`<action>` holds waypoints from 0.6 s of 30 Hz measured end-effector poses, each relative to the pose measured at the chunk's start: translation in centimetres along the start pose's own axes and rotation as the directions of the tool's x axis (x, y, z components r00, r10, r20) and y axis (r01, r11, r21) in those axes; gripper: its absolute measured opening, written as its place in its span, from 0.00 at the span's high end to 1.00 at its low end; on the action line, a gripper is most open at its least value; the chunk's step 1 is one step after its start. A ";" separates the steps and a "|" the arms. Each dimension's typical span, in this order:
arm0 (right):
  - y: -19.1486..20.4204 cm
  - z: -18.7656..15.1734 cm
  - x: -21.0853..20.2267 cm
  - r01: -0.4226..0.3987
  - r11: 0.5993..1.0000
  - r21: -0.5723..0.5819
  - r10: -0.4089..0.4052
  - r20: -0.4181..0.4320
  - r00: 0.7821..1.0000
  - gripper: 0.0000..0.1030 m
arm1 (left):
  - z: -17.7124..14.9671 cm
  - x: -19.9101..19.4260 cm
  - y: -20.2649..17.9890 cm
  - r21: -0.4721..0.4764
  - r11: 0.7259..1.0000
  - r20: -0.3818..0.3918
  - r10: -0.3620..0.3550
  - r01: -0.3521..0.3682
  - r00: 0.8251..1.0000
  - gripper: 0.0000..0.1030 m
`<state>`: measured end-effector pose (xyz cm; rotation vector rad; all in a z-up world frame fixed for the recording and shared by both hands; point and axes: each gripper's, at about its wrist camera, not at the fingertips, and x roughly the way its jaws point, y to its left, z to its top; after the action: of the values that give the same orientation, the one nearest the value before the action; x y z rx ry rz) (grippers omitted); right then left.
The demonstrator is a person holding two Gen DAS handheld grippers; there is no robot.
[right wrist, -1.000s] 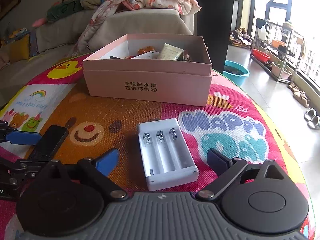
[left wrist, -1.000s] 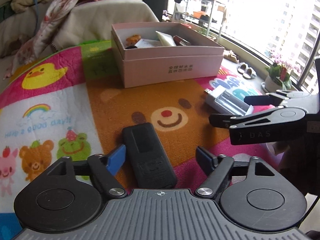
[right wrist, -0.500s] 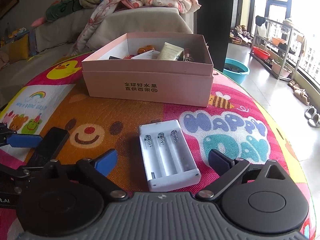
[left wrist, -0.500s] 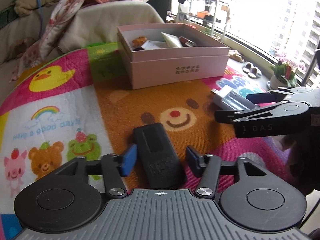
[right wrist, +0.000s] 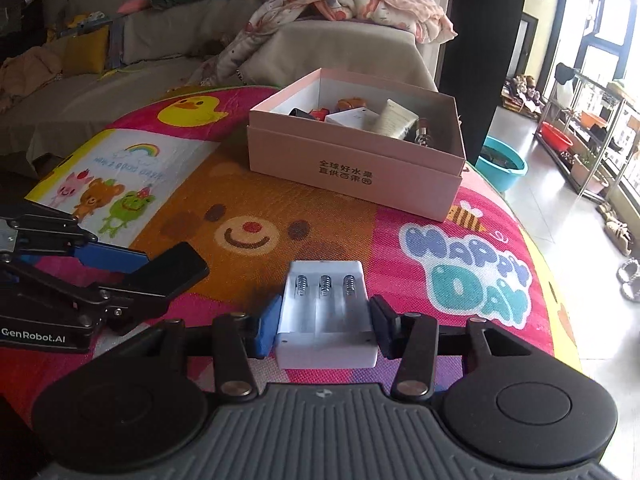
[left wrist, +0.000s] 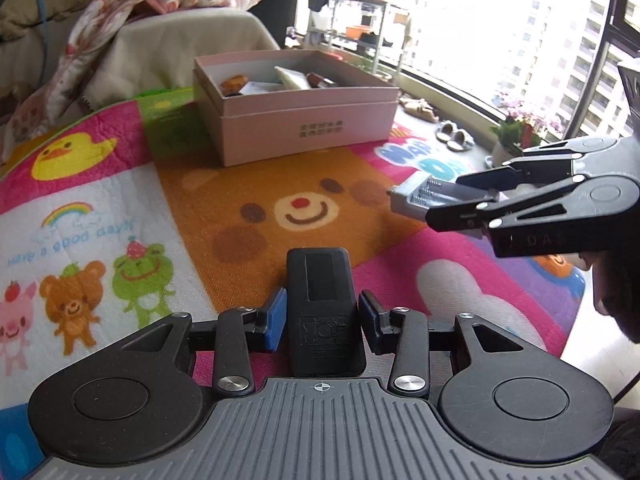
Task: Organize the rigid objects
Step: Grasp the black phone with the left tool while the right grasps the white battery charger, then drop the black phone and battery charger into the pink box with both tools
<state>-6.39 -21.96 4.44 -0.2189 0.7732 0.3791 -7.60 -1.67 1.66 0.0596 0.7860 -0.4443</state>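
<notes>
My left gripper (left wrist: 322,322) is shut on a black remote-like device (left wrist: 323,304), held just above the colourful play mat (left wrist: 100,208). My right gripper (right wrist: 325,322) is shut on a white battery holder (right wrist: 326,314) with three spring slots, also lifted off the mat. The battery holder shows at the right of the left wrist view (left wrist: 420,196), clamped by the right gripper. The black device shows at the left of the right wrist view (right wrist: 172,270). An open pink box (left wrist: 304,116) (right wrist: 356,160) with several small items inside stands ahead at the far side of the mat.
A sofa with a blanket (right wrist: 344,4) lies behind the box. A teal basin (right wrist: 502,162) and a metal rack (right wrist: 588,120) stand on the floor to the right. Slippers (left wrist: 454,140) and a flower pot (left wrist: 516,136) sit near the window.
Both grippers closed from open onto their objects: left on the black device, right on the battery holder. Both objects have been lifted off the mat and the views tilted up.
</notes>
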 end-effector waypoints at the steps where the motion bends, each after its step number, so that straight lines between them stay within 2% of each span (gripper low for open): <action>1: -0.1 0.0 -0.4 0.001 1.000 0.006 -0.001 0.005 1.000 0.54 | 0.0 -0.3 -0.2 0.007 1.000 0.013 -0.004 0.004 1.000 0.57; 5: -0.6 0.4 -1.8 0.005 1.000 0.026 -0.006 0.038 0.999 0.54 | 1.6 -1.7 -0.1 0.013 0.999 0.083 -0.031 0.030 0.996 0.58; 10: -1.6 2.2 -3.0 0.013 0.999 0.051 -0.018 0.109 0.994 0.54 | 6.3 -2.3 2.0 -0.029 0.998 0.176 -0.055 0.061 0.983 0.58; 13: -2.8 3.9 -3.1 0.029 0.996 0.082 -0.042 0.153 0.987 0.54 | 9.8 -2.3 3.8 -0.064 0.995 0.256 -0.064 0.082 0.965 0.58; 15: -3.5 5.6 -3.2 0.040 0.995 0.094 -0.058 0.198 0.978 0.54 | 12.6 -2.2 4.5 -0.052 0.996 0.306 -0.053 0.072 0.951 0.58; 18: -4.7 9.2 -3.1 0.055 0.992 0.113 -0.086 0.299 0.950 0.54 | 17.3 -1.4 5.1 -0.038 0.998 0.376 -0.033 0.051 0.926 0.57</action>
<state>-0.65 -23.96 13.31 -0.0875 0.4788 0.2950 5.22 -0.24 14.30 -0.0854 0.4192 -0.4603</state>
